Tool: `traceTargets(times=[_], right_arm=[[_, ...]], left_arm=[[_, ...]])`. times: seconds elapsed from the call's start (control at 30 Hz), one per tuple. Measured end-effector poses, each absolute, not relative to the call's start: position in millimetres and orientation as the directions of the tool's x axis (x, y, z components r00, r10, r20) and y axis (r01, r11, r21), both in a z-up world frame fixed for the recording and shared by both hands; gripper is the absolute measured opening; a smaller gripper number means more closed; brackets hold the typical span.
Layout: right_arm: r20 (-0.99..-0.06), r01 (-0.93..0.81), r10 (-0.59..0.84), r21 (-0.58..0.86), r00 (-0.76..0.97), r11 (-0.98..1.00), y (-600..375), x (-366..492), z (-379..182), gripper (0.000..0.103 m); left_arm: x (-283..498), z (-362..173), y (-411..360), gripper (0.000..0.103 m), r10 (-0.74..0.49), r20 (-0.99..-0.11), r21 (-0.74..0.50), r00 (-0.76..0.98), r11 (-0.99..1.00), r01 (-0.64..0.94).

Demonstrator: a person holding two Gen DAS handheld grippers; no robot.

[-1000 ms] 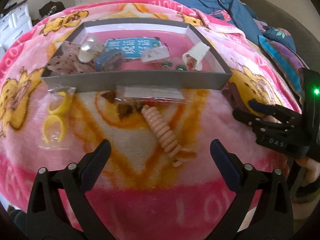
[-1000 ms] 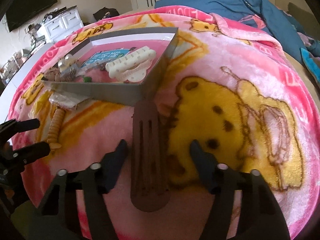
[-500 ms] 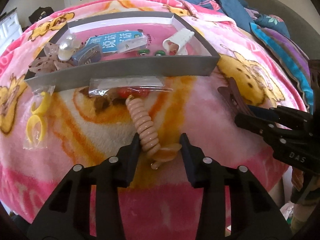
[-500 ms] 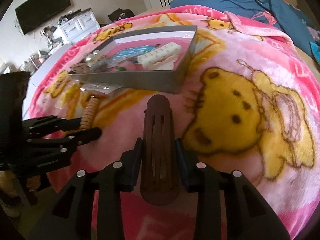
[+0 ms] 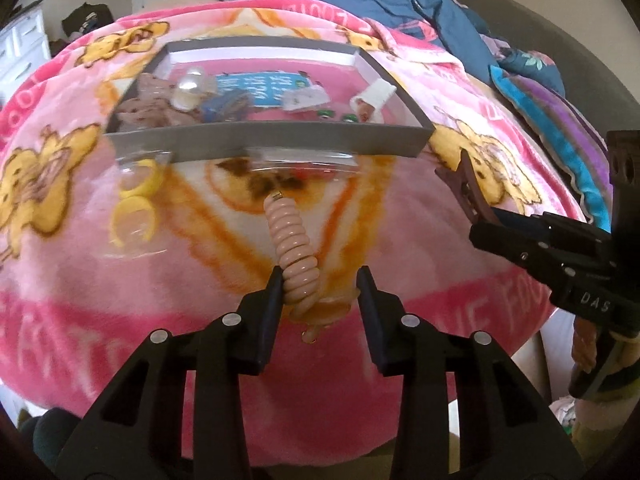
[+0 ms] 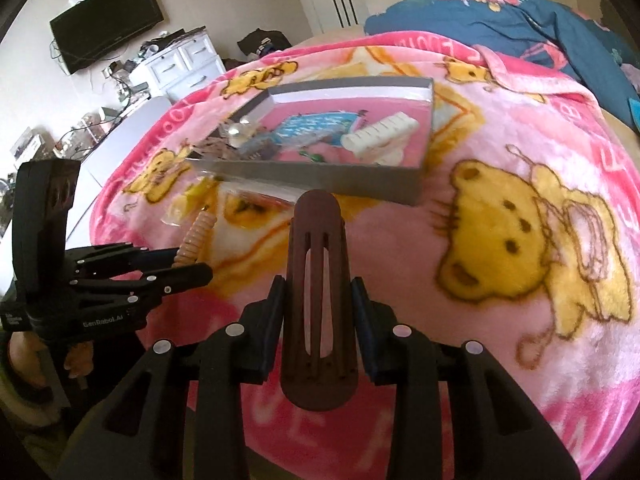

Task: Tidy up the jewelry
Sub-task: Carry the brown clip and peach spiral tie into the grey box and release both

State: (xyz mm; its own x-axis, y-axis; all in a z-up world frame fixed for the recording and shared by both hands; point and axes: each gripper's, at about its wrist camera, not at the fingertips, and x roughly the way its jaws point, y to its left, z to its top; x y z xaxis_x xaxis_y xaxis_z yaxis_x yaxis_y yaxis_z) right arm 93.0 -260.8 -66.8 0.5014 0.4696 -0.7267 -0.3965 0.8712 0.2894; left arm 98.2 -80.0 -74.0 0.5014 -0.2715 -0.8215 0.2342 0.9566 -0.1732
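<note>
A peach spiral hair tie [image 5: 292, 240] with an amber end piece is raised off the pink blanket, my left gripper [image 5: 319, 276] shut on its lower end. In the right wrist view my right gripper [image 6: 317, 284] is shut on a long brown hair clip [image 6: 316, 216], which stands up between the fingers above the blanket. The grey jewelry box [image 5: 272, 142] lies just beyond both, open, with several small pieces inside. From the left wrist view the right gripper [image 5: 484, 228] holds the brown clip [image 5: 468, 188] at the right. The left gripper [image 6: 196, 264] shows at the left of the right wrist view.
Yellow rings in a clear bag [image 5: 134, 208] and a clear packet of dark and red pieces [image 5: 288, 172] lie before the box's front wall. Inside the box are a white clip [image 5: 376, 96], a blue card [image 5: 260, 84] and a pearly piece [image 5: 190, 88]. A blue duvet [image 5: 380, 4] lies behind.
The left jaws closed from wide open onto the spiral hair tie and lifted it. The right jaws closed onto the brown hair clip and raised it off the blanket.
</note>
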Motion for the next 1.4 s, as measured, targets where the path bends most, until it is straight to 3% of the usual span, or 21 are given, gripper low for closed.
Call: traceTargets(times=[0.63,1.4], right_arm=[[-0.672,-0.490,0.519,0.258,0.528,0.833,-196.0,114.1,-16.6,0.032],[-0.617,-0.441,0.493,0.251,0.613,0.862,-207.2,171.7,8.9,0.032]], left_arm=[[112.3,-11.5,-3.6,0.028,-0.226,-0.742,-0.186,0.631,0.974,0.130],[175.9,13.4,-18.4,0.029,-0.265,-0.707,-0.210,0.656,0.964,0.162]])
